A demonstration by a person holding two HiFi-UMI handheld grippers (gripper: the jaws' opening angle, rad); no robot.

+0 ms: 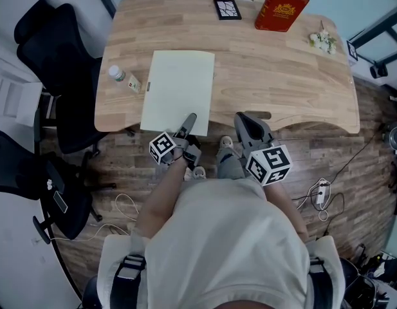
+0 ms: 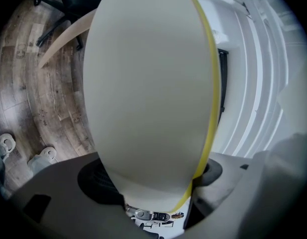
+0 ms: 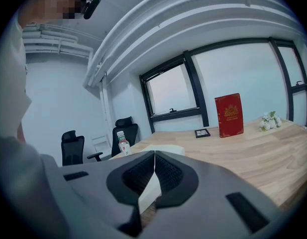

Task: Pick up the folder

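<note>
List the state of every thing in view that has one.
folder, closed, flat on the desk, near edge between the left jaws.
left gripper, jaws apart round the folder.
right gripper, jaws together, empty.
bottle, upright, capped.
red book, closed, standing upright.

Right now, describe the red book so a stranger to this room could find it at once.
Start at the wooden desk and go to its far edge. The red book stands upright there, between a small black picture frame and some white flowers. It alone is deep red with a gold emblem on its cover.
</note>
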